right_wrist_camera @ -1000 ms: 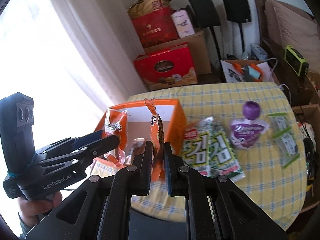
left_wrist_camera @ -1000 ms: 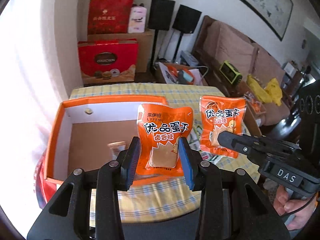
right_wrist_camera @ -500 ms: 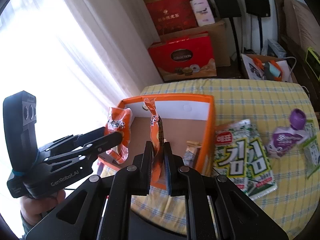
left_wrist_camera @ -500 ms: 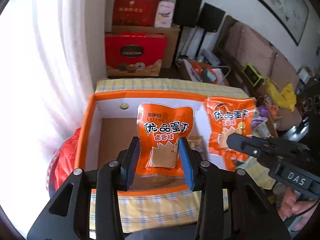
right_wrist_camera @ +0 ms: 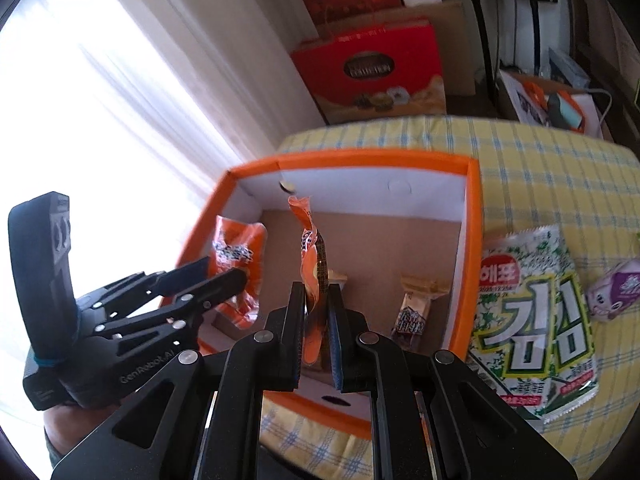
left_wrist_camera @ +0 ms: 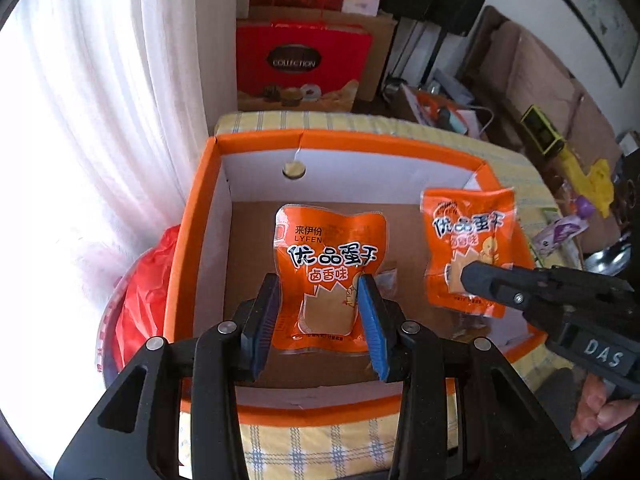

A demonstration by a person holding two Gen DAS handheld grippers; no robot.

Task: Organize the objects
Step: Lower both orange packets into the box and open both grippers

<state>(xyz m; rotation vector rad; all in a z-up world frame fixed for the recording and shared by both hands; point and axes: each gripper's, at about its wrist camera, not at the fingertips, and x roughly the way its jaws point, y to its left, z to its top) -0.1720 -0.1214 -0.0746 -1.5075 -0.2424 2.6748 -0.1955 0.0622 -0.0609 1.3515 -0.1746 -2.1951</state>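
Observation:
My left gripper is shut on an orange snack packet and holds it upright over the open orange box. My right gripper is shut on a second orange packet, seen edge-on, also above the box. In the left wrist view the right gripper holds its packet over the box's right side. In the right wrist view the left gripper holds its packet over the box's left side.
Two small wrapped bars lie on the box floor. Green seaweed packs and a purple pouch lie on the yellow checked tablecloth right of the box. A red bag sits left of the box. Red gift boxes stand behind.
Both grippers have moved forward and down over the box with their packets, so the box interior fills more of both views. Both grips are unchanged.

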